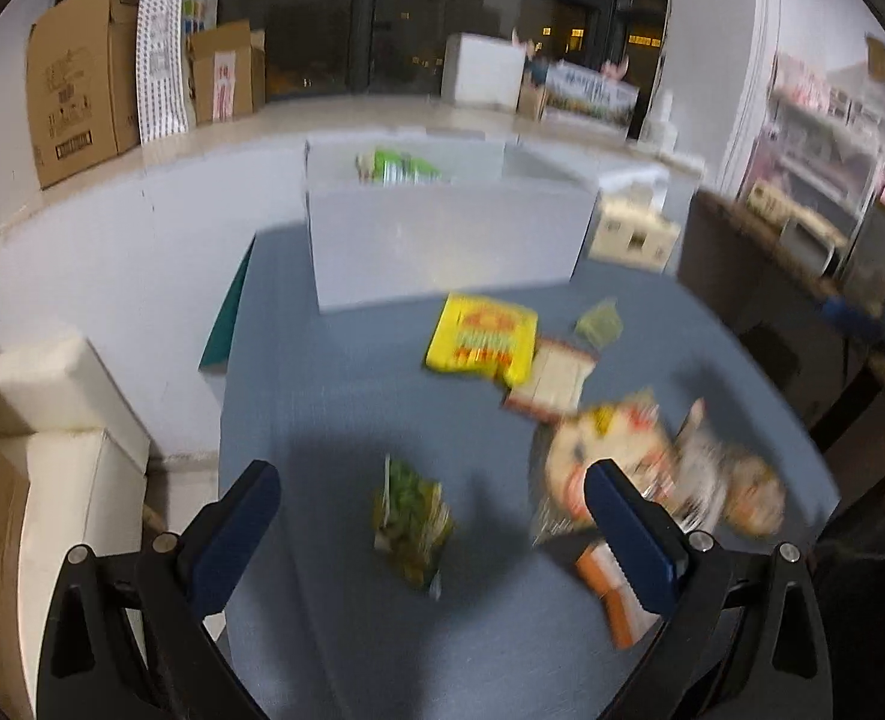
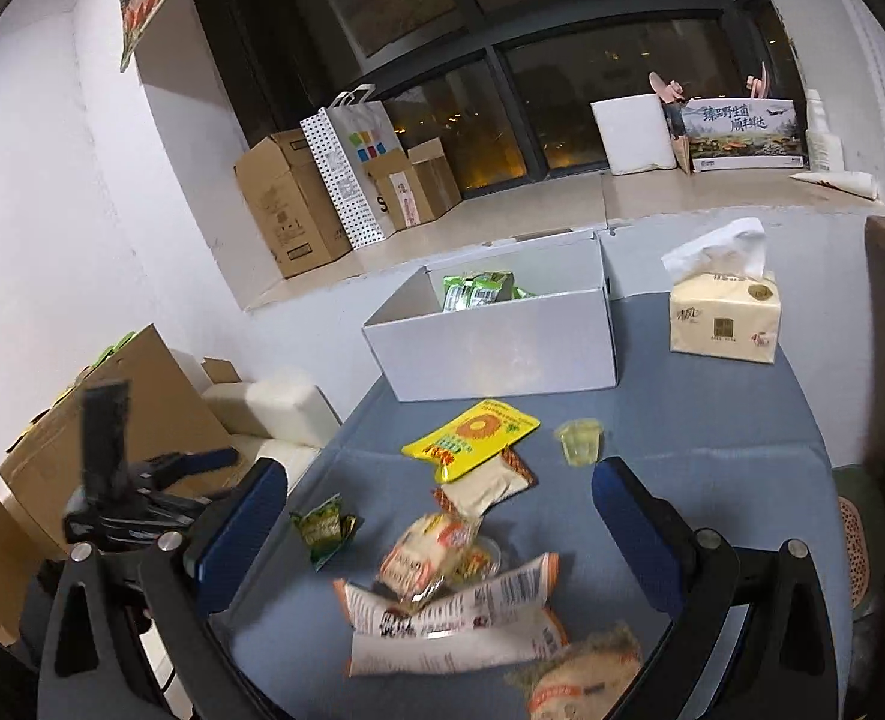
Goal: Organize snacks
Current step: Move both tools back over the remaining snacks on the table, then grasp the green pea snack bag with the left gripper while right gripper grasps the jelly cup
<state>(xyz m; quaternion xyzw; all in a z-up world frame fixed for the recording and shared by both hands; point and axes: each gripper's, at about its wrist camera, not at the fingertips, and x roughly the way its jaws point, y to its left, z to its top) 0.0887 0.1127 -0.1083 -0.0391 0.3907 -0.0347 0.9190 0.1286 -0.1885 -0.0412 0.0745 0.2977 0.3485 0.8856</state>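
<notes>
Bare desk [image 2: 712,480] is seen right of the snack pile [image 2: 442,570]; the way beyond is blocked by the white box [image 2: 502,342], with a tissue pack [image 2: 724,318] beside it

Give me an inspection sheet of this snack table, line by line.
Surface: blue table top, partly covered.
Job's things: white cardboard box holding green packets; yellow flat packet, small green packet, clear jelly cup and orange-white wrappers loose on the table.
Clutter: cream tissue pack.
Grippers: left gripper and right gripper both open, empty.
Cables: nothing seen.
Surroundings: brown cartons, dark window.
</notes>
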